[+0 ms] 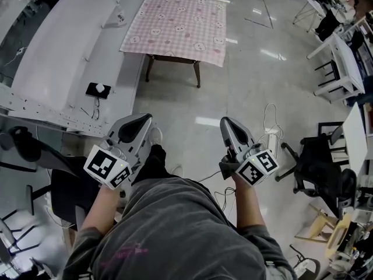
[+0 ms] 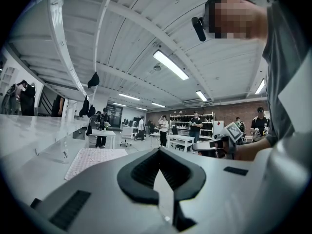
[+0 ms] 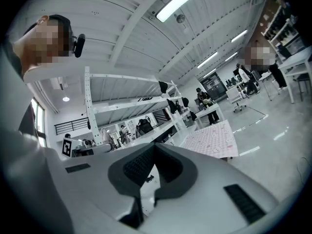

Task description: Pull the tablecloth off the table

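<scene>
A pink checked tablecloth (image 1: 175, 28) covers a small wooden-legged table (image 1: 197, 74) far ahead of me across the shiny floor. It also shows low in the left gripper view, tablecloth (image 2: 95, 157), and in the right gripper view, tablecloth (image 3: 214, 138). I hold both grippers close to my body, well short of the table. My left gripper (image 1: 140, 120) and right gripper (image 1: 227, 125) both point towards it. In their own views the left gripper (image 2: 158, 152) and right gripper (image 3: 155, 147) have their jaws closed tip to tip, with nothing between them.
A long white workbench (image 1: 70, 51) runs along the left, right beside the table. A black office chair (image 1: 320, 162) and white desks (image 1: 344, 63) stand at the right. Cables and a power strip (image 1: 270, 134) lie on the floor. Several people stand far off.
</scene>
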